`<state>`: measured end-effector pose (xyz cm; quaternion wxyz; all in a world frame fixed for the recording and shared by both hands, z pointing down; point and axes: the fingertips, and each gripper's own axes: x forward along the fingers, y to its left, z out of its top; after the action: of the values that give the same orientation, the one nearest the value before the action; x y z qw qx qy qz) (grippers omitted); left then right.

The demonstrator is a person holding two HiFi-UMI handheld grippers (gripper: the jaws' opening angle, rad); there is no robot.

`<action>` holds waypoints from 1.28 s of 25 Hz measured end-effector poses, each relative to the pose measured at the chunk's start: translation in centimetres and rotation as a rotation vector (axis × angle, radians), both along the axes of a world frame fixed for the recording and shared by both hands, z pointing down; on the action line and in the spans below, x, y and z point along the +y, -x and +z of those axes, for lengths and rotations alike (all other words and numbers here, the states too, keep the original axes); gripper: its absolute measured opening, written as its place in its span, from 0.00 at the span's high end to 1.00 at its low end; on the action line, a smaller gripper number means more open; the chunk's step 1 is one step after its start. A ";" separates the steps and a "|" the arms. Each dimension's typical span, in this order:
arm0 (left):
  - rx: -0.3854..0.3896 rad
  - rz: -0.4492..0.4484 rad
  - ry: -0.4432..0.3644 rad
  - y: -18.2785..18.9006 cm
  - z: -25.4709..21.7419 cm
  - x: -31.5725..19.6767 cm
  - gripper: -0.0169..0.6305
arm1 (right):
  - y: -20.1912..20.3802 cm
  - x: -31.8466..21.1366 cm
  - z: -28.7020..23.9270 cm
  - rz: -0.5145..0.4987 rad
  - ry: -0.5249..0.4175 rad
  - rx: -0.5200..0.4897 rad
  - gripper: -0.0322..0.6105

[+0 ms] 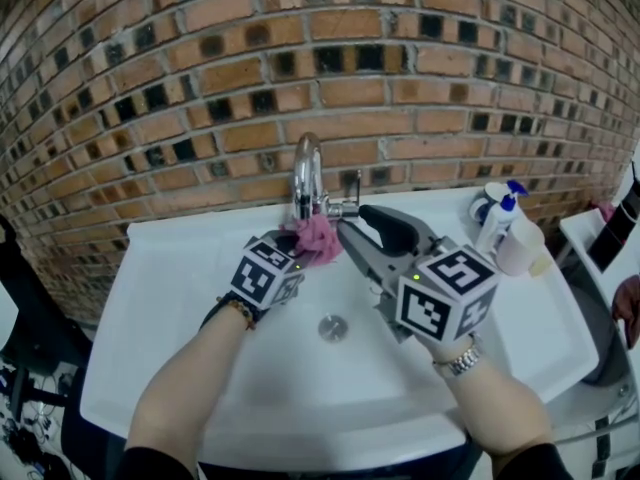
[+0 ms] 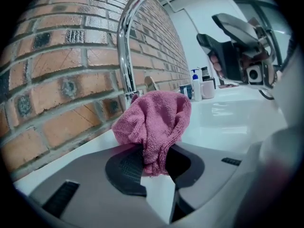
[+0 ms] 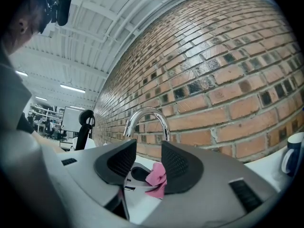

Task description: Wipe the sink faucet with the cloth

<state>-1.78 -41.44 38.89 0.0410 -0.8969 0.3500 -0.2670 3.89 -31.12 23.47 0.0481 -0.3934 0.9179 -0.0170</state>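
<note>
A chrome gooseneck faucet (image 1: 306,175) stands at the back of the white sink (image 1: 180,368), against the brick wall. My left gripper (image 1: 297,240) is shut on a bunched pink cloth (image 1: 317,238), which sits low against the faucet's base. In the left gripper view the cloth (image 2: 154,122) hangs from between the pads, right beside the faucet stem (image 2: 124,61). My right gripper (image 1: 352,230) hovers level just right of the cloth, jaws open with nothing between them. The right gripper view shows the faucet (image 3: 146,121) and the cloth (image 3: 156,177) beyond the parted jaws.
A spray bottle with a blue top (image 1: 499,218), a pale soap bottle (image 1: 523,246) and a cup (image 1: 484,206) stand on the sink's right rear corner. The drain (image 1: 333,327) lies in the basin below the grippers. The brick wall (image 1: 320,78) rises directly behind the faucet.
</note>
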 end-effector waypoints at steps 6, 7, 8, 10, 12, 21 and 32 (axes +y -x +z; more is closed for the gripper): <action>0.005 -0.008 0.025 0.0 0.2 0.2 0.84 | -0.2 0.1 0.0 0.015 -0.003 0.005 0.68; 0.014 -0.011 0.026 0.0 0.1 0.3 0.84 | -0.2 0.1 0.1 0.015 -0.005 0.007 0.68; 0.027 -0.015 0.024 0.1 -0.1 0.4 0.84 | -0.2 0.1 0.1 0.015 -0.007 0.009 0.68; 0.059 -0.026 0.013 0.4 -0.6 0.7 0.84 | -0.3 0.0 0.2 0.016 -0.007 0.010 0.68; 0.084 -0.033 0.004 0.7 -1.1 1.2 0.84 | -0.4 0.1 0.4 0.021 -0.005 0.012 0.68; 0.152 -0.038 -0.044 2.4 -4.3 6.2 0.84 | -0.6 1.1 0.7 0.082 -0.001 0.086 0.69; 0.239 -0.027 -0.078 3.4 -8.4 13.5 0.84 | 0.5 5.8 -0.9 0.112 -0.041 0.153 0.72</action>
<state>-5.19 -27.93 30.50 0.0305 -0.9153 0.3745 -0.1449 3.43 -25.30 22.53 -0.0132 -0.4430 0.8957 0.0348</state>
